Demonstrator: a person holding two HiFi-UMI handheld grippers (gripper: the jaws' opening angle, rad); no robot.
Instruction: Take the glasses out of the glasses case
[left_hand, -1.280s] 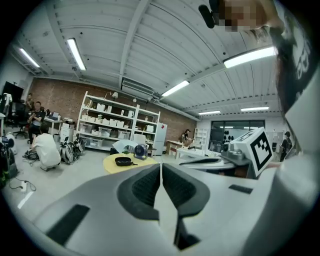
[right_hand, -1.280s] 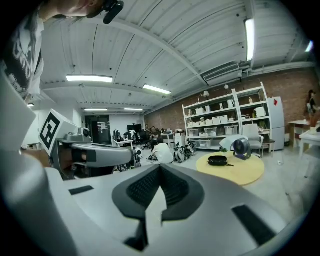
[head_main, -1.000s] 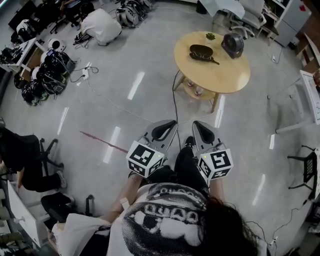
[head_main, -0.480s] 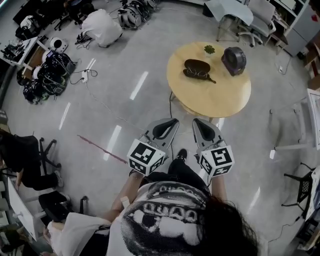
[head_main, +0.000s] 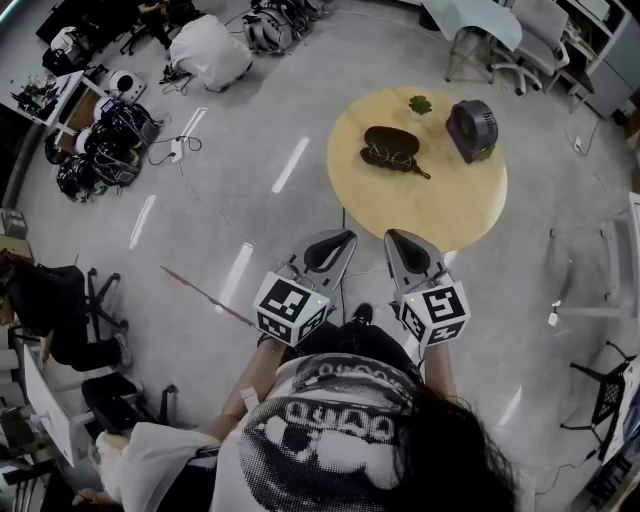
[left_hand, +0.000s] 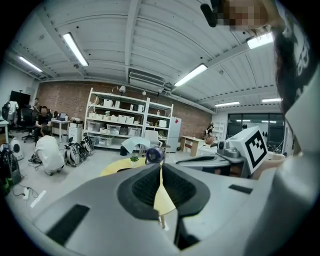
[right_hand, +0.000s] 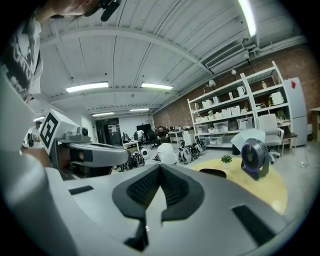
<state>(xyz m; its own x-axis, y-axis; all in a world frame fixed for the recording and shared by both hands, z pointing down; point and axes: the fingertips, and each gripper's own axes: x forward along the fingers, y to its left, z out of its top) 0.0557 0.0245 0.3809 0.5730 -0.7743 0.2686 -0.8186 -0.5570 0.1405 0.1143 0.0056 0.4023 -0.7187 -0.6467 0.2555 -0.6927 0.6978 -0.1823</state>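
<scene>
Head view: glasses (head_main: 385, 157) against case (head_main: 391, 140)

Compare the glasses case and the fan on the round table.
The glasses case lies flat and low, while the fan stands upright. The glasses case is a dark brown oval near the middle of the table; the fan is a round grey drum toward its right edge. Both rest on the same yellow tabletop.

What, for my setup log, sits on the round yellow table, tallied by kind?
Glasses case: 1
Glasses: 1
Small fan: 1
Potted plant: 1
Total: 4
</scene>
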